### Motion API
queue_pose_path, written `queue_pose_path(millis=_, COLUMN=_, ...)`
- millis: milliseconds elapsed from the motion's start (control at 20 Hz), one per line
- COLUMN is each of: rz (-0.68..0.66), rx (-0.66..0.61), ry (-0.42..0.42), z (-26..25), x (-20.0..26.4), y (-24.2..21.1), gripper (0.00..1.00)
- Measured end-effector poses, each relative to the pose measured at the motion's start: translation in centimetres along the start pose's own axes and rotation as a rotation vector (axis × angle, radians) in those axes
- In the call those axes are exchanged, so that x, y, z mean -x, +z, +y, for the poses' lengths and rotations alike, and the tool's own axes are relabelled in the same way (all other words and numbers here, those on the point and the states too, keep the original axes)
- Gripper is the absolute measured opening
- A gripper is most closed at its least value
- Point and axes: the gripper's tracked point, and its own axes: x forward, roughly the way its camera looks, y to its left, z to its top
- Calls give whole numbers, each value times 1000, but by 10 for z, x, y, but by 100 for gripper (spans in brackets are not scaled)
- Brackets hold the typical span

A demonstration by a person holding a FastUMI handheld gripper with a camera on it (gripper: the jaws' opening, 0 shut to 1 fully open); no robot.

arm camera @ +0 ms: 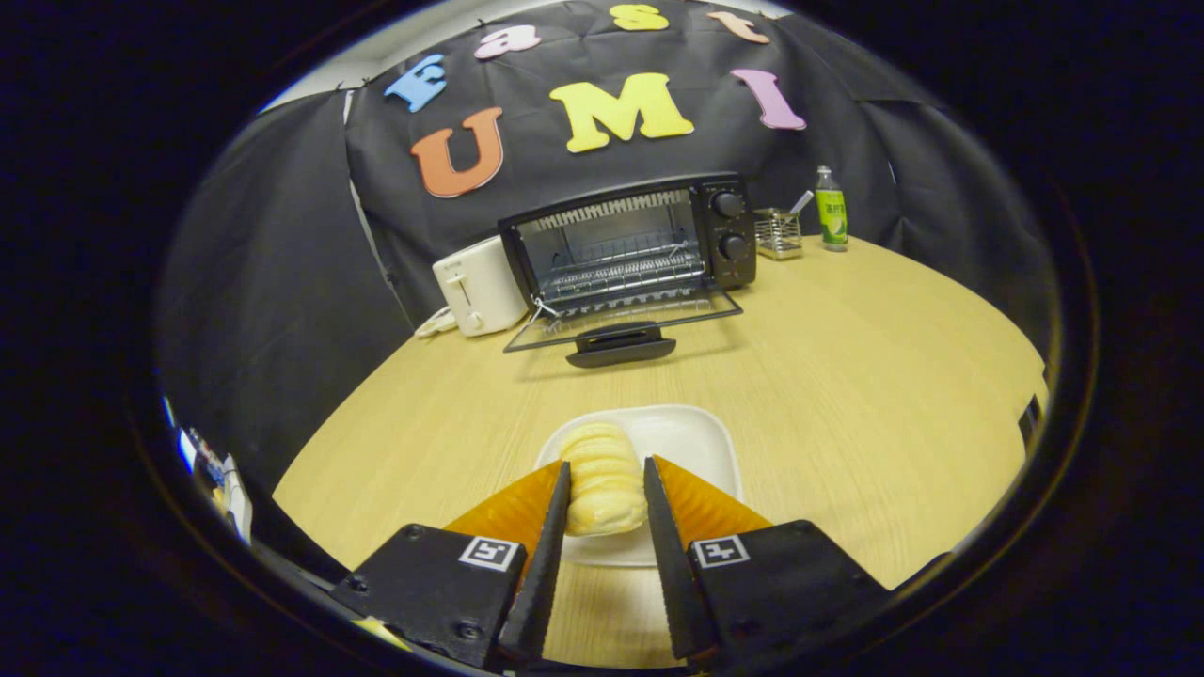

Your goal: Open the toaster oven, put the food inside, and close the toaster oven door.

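Gripper view: our tool (607,489) has its fingers set either side of the bread roll (602,480) on the white plate (696,437), seemingly clamped on it. We judge the door step done and the pickup in hand. Next we must lift and carry the roll toward 12 o'clock, over the dropped door (621,329), onto the rack of the toaster oven (630,240). The bench (847,376) between is bare. A white toaster (478,285) stands at the oven's 9 o'clock, a utensil holder (778,232) and bottle (831,209) at its 3 o'clock.

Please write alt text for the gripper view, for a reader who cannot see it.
The gripper has its fingers on either side of a bread roll on a white plate. Beyond, on the wooden table, a toaster oven stands with its door open.
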Motion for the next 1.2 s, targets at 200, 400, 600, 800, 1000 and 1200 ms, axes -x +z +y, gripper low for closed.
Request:
queue_pose_path(millis=200, rz=12, rx=-49, ry=7, z=-2, x=-1, y=0, gripper=46)
queue_pose_path(millis=400, rz=30, rx=-213, ry=51, z=-2, x=2, y=3, gripper=40)
queue_pose_path(millis=600, rz=7, rx=-399, ry=111, z=-2, x=9, y=21, gripper=38)
queue_pose_path(millis=800, rz=-55, rx=-553, ry=170, z=1, x=13, y=48, gripper=38)
queue_pose_path(millis=1000, rz=-70, rx=-628, ry=253, z=18, x=5, y=70, gripper=38)
queue_pose_path(millis=1200, rz=-127, rx=-718, ry=299, z=24, x=-19, y=103, gripper=38)
